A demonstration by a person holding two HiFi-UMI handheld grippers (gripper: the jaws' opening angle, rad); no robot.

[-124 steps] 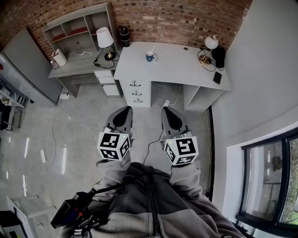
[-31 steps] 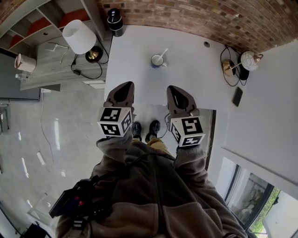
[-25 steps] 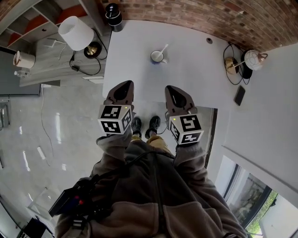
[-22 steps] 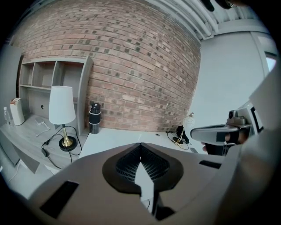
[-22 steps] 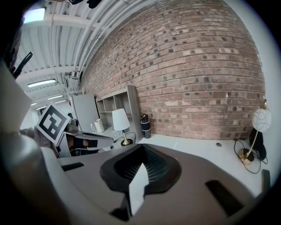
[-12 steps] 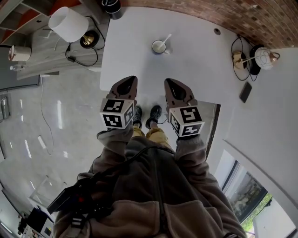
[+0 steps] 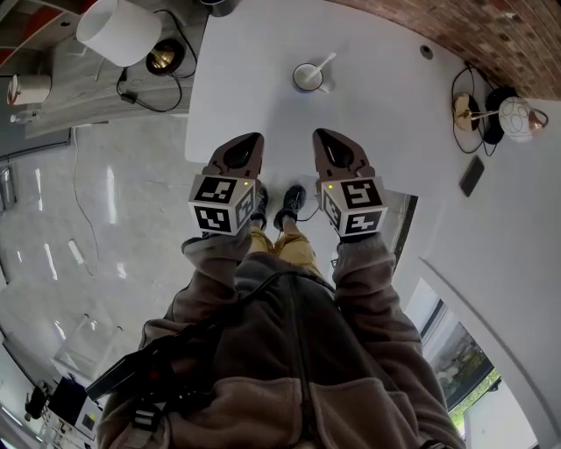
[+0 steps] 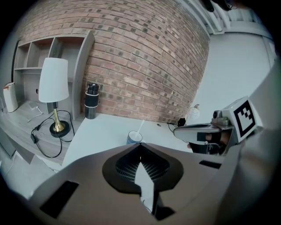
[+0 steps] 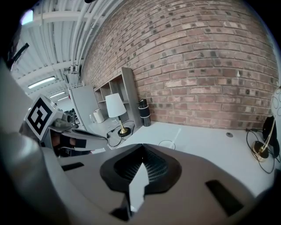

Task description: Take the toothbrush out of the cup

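A blue cup (image 7: pixel 308 76) stands on the white desk (image 7: pixel 386 105) with a white toothbrush (image 7: pixel 323 63) leaning out of it to the right. My left gripper (image 7: pixel 254 138) and right gripper (image 7: pixel 320 133) hang side by side over the desk's near edge, both shut and empty, well short of the cup. In the left gripper view the cup (image 8: pixel 134 137) and toothbrush (image 8: pixel 140 127) show just above the left gripper (image 8: pixel 140 145). In the right gripper view the cup (image 9: pixel 167 144) and toothbrush (image 9: pixel 176 134) lie beyond the right gripper (image 9: pixel 141 147).
A white-shaded lamp (image 7: pixel 118 19) stands on a lower side desk at the left. A gold globe lamp (image 7: pixel 517 118) and a dark phone (image 7: pixel 472 175) lie at the desk's right end. A black flask (image 8: pixel 91 101) stands at the back by the brick wall.
The person has walked up to the desk. Both grippers have moved forward over its near edge, and the cup is now closer to them. The jaws stayed shut.
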